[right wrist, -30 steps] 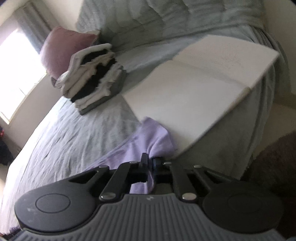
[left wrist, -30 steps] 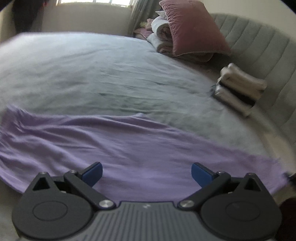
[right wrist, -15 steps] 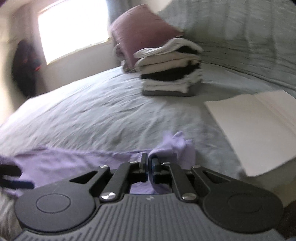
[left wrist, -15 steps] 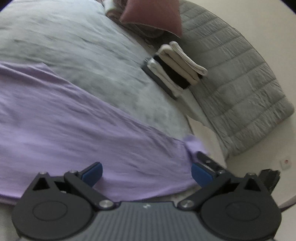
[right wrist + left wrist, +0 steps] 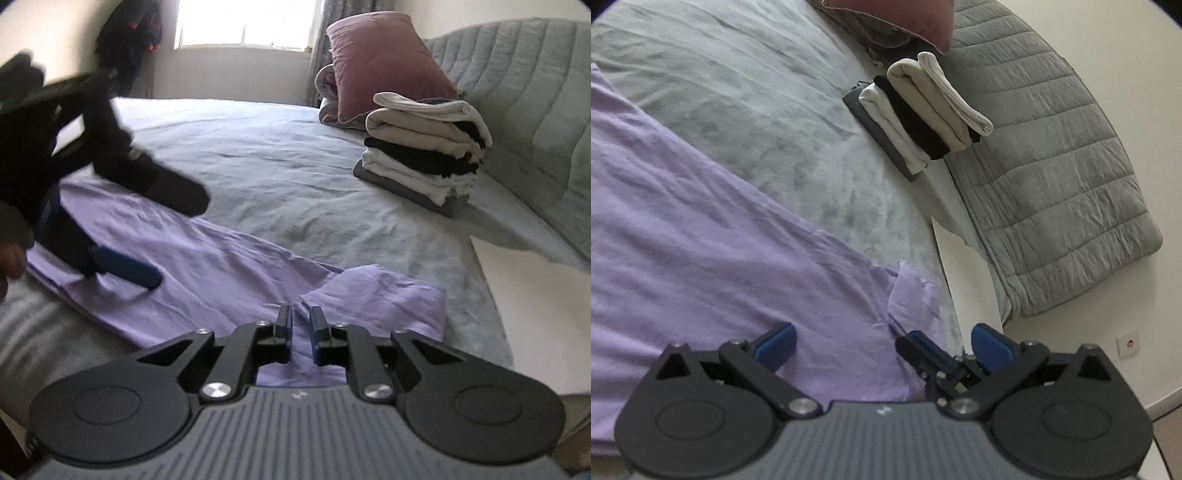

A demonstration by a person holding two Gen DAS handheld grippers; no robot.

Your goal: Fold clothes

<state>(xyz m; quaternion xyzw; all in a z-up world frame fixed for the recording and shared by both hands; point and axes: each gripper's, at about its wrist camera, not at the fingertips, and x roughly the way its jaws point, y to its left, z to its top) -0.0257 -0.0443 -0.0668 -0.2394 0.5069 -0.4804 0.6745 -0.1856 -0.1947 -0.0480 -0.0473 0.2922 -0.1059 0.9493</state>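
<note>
Lilac garment (image 5: 701,236) lies flat on the bed (image 5: 746,92) beneath both tongs, thin and limp. Left tongs (image 5: 882,341) gape empty; right tongs (image 5: 301,330), slightly parted, straddle its crumpled corner, the likeliest grip.

Daylight only, soft and cool. Source is the window (image 5: 245,24) at the far wall in the right wrist view — blown out to pure white, detail lost in the panes. Wall beside it falls dim by contrast.

Left wrist view evenly lit, no hard shadows; grey bed sheet (image 5: 746,92) shows mottled, slightly smeared texture, purple garment (image 5: 701,240) soft with mild blur.

Right wrist view: left gripper (image 5: 122,236) at the frame's left edge is heavily motion-blurred, near-black, edges undefined. Stack of folded clothes (image 5: 424,147) reasonably sharp.

Both views — strong fisheye bending, dark vignette in the corners, straight lines curved near the rim.
</note>
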